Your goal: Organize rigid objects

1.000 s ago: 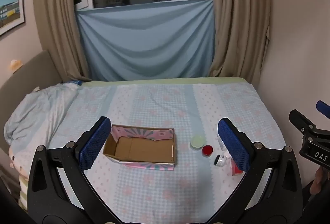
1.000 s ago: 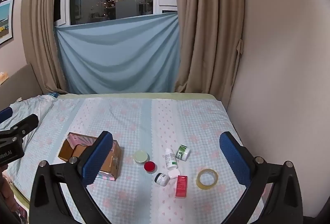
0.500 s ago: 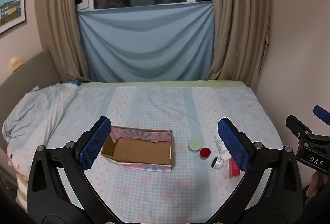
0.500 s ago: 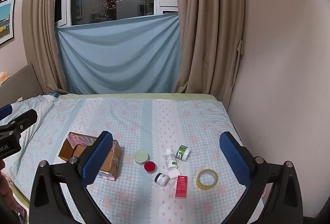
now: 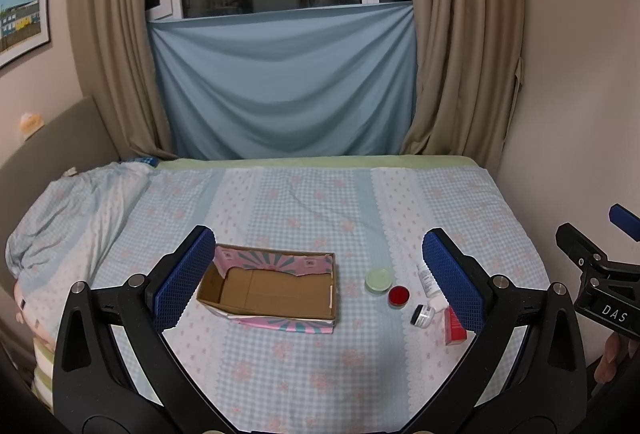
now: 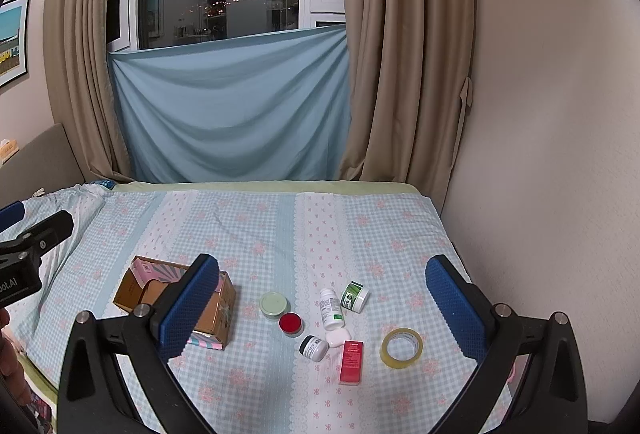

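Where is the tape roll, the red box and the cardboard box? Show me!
tape roll (image 6: 401,348), right wrist view, on its front rim.
red box (image 6: 351,361), right wrist view, middle of its top face.
cardboard box (image 5: 264,288), left wrist view, on its bare brown floor.

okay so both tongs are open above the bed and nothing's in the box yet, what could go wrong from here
The small items sit tightly clustered: the white bottle, white cap, black-lidded jar and red box nearly touch, so the right tongs may knock neighbours. The soft bedsheet could let the cardboard box shift or round jars roll.
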Motion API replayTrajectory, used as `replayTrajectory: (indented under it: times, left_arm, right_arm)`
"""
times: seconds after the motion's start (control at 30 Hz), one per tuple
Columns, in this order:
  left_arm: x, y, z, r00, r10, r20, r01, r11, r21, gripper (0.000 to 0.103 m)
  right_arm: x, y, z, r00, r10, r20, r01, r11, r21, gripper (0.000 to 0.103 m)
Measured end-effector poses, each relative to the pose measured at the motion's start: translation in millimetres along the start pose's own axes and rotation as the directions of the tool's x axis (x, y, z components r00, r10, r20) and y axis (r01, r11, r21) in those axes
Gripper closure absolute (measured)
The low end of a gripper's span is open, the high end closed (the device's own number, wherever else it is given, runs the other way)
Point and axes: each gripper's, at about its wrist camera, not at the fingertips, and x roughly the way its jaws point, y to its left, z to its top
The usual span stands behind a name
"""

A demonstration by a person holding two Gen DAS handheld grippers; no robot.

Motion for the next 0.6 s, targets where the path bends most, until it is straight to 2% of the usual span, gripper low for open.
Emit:
replayTrajectory:
  times: [0.6]
  left_arm:
    - [0.5, -0.7, 0.1, 1.000, 0.001, -0.003, -0.001, 1.000, 0.001, 0.000]
  right_arm:
    - [-0.7, -2.5, 1.2, 1.000, 0.001, -0.004, -0.001, 1.000, -0.007, 0.000]
